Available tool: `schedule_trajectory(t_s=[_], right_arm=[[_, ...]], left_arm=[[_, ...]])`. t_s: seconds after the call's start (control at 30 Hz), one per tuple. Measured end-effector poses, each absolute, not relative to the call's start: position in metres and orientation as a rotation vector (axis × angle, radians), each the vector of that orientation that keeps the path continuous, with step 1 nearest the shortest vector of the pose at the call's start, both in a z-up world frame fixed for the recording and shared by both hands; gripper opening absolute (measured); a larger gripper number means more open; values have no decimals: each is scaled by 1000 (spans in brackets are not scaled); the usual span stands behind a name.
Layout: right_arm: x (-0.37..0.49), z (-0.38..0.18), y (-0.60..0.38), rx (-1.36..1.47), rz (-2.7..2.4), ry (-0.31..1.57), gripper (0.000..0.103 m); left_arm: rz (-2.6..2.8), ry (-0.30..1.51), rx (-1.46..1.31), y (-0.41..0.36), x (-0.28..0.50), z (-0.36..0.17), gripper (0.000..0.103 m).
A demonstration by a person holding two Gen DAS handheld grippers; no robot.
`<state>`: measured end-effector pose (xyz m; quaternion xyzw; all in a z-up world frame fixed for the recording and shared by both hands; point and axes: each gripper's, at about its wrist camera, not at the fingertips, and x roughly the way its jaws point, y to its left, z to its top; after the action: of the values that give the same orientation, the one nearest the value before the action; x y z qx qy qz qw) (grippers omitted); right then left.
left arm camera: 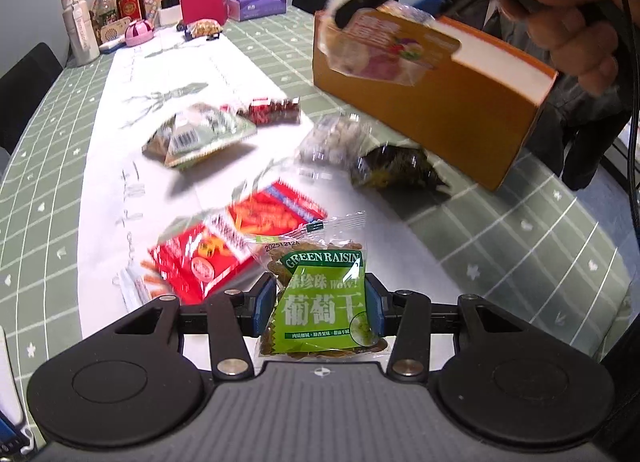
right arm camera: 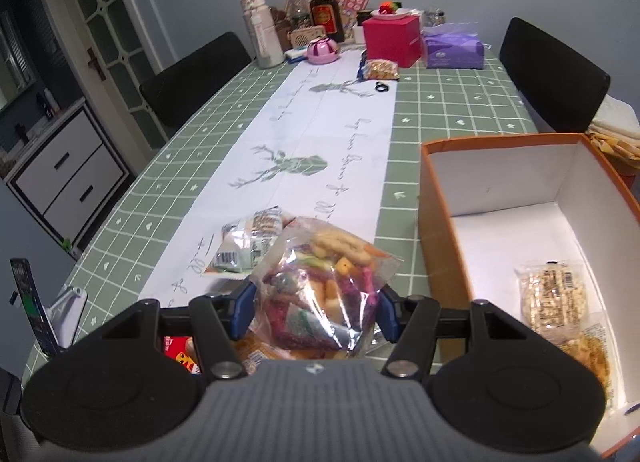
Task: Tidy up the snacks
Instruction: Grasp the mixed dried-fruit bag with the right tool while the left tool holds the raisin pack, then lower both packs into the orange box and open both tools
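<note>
My left gripper (left arm camera: 320,304) is shut on a green raisin packet (left arm camera: 322,298) and holds it above the table. My right gripper (right arm camera: 314,312) is shut on a clear bag of mixed colourful snacks (right arm camera: 324,282), which also shows in the left wrist view (left arm camera: 376,46) up in front of the orange box (left arm camera: 452,118). The orange box (right arm camera: 440,250) stands open to the right of the right gripper, with a nut bar packet (right arm camera: 554,298) and another snack (right arm camera: 592,354) inside. On the table lie a red snack pack (left arm camera: 236,246), a green-white packet (left arm camera: 200,138), a clear bag of pale pieces (left arm camera: 332,138) and a dark packet (left arm camera: 394,168).
A green checked tablecloth (right arm camera: 452,102) with a white runner (right arm camera: 316,134) covers the table. At the far end stand bottles (right arm camera: 326,10), a red box (right arm camera: 392,40) and a purple tissue pack (right arm camera: 452,48). Black chairs (right arm camera: 554,74) stand at both sides. A phone on a stand (right arm camera: 30,302) is at the left edge.
</note>
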<state>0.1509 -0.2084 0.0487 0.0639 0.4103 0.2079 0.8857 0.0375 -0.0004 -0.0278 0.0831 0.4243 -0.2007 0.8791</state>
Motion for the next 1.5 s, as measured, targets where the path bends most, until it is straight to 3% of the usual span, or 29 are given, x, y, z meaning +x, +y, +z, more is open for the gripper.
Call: schedule_trajectory(t_s=[0.53,0.9,1.5], right_arm=[[131,73,-307,255,351,753,58],[127,94,-364,319,264,678,58],[134,70,-407,355,157,733,58]], left_arm=[[-418,788,200,-31,63,29,52],[-504,678,280,-106,95,70,52],[-607,671,484,-214,151,45,52]])
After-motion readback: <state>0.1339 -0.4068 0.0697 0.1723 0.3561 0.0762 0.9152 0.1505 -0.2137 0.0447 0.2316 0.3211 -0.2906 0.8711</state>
